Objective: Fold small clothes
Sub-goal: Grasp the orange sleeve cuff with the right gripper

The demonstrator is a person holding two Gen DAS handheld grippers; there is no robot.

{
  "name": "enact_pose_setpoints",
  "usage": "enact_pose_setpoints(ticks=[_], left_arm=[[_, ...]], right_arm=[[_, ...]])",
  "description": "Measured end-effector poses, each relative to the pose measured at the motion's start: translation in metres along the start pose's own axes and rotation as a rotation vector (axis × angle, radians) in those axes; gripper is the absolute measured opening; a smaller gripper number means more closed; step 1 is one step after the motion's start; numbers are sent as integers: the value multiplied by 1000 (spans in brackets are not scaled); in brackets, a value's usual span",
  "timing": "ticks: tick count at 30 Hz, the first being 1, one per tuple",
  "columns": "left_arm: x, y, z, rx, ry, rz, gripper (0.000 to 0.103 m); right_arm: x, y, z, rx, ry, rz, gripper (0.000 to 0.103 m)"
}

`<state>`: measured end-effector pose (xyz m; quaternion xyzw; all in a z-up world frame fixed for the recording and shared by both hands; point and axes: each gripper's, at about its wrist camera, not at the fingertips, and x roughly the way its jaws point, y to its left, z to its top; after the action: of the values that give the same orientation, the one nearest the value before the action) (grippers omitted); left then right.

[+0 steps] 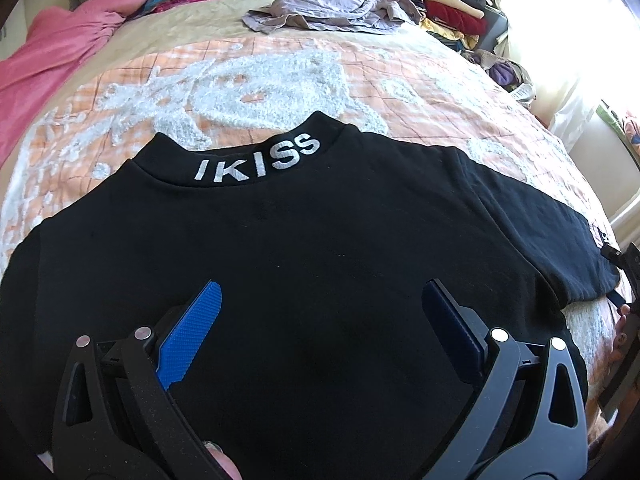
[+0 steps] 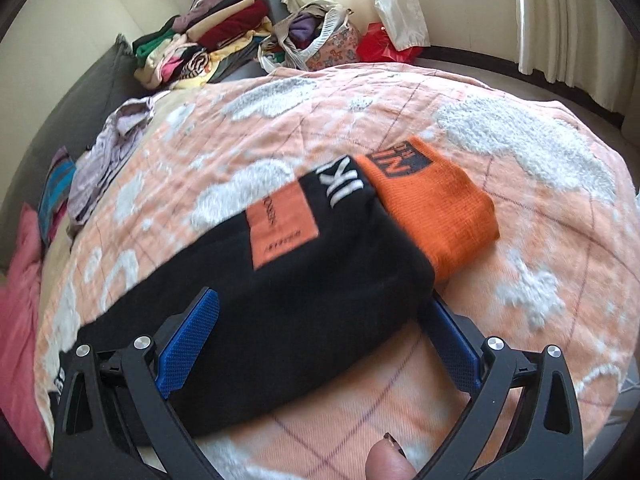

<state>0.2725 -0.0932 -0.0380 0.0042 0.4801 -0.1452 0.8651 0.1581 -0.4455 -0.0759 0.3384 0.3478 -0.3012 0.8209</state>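
While the black top (image 1: 304,248) is spread flat on the orange-and-white bedspread (image 1: 360,76), collar away, the left gripper (image 1: 320,312) is held wide apart over its body; the right gripper (image 2: 324,320) is spread around the folded sleeve (image 2: 320,264) with orange cuff (image 2: 436,208).

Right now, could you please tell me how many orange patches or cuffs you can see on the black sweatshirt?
2: an orange cuff at the sleeve end, and a rectangular orange patch left of it on the sleeve. Others may be hidden underneath.
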Motion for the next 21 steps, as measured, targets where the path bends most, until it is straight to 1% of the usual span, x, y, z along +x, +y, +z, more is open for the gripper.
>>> enact_pose_setpoints(ticks=[2,4,6,7,8,9,11,15,17,21], left_arm=[[0,3,1,-10,5,-3,94],[0,6,3,-15,4,0,94],[-3,10,5,-25,3,-6,94],[-5,12,5,-31,2,-10,94],[-6,13,5,-36,1,-16,94],[-9,15,6,-40,-4,-22,94],[-14,17,6,-45,-13,-19,94],[-25,25,6,-67,-31,-31,94],[-30,29,7,-75,-40,-34,94],[-41,39,10,-104,-54,-46,94]], right_arm=[[2,-1,5,12,-8,15,97],[4,-1,12,25,-24,38,78],[6,-1,17,23,-36,39,45],[6,-2,18,26,-43,65,38],[6,-1,19,28,-46,81,27],[4,1,18,17,-51,109,20],[-2,7,18,-6,-72,149,15],[-22,29,15,-80,-123,243,14],[-32,42,11,-119,-130,304,14],[-46,65,4,-193,-133,369,14]])
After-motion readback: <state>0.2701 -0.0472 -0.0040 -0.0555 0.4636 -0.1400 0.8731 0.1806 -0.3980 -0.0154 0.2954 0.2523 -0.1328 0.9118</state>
